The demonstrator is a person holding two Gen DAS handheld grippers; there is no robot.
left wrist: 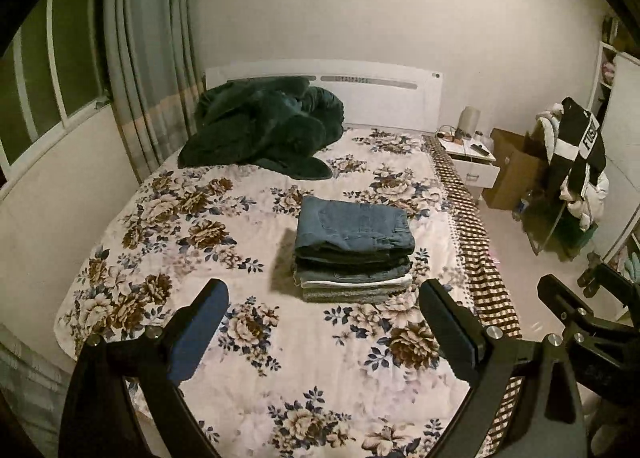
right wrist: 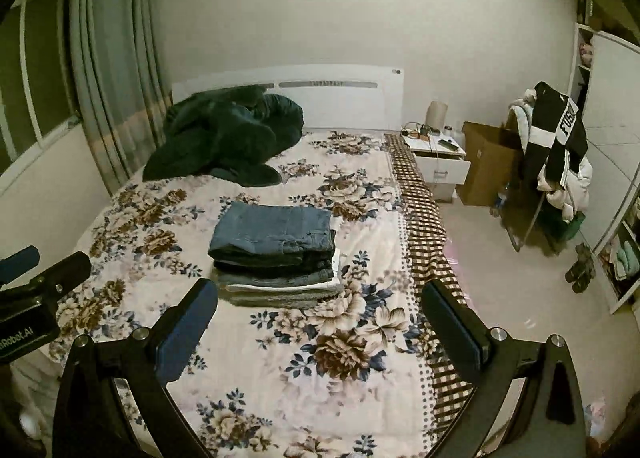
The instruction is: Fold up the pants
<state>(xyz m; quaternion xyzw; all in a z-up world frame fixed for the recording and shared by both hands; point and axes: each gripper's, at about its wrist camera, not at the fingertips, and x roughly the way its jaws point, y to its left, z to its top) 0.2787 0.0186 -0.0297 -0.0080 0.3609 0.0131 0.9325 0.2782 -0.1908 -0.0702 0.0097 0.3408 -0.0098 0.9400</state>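
A stack of folded pants, blue jeans on top (left wrist: 354, 228), lies in the middle of the flowered bed (left wrist: 180, 218); it also shows in the right wrist view (right wrist: 274, 236). My left gripper (left wrist: 324, 298) is open and empty, held above the bed just short of the stack. My right gripper (right wrist: 320, 298) is open and empty, also above the bed, to the right of the stack. The right gripper shows at the right edge of the left wrist view (left wrist: 576, 298).
A dark green blanket (left wrist: 264, 130) is heaped at the head of the bed by the white headboard (left wrist: 380, 94). A white nightstand (left wrist: 472, 162), a cardboard box (left wrist: 516, 170) and a chair piled with clothes (left wrist: 576, 162) stand right of the bed. Curtains (left wrist: 148, 58) hang at left.
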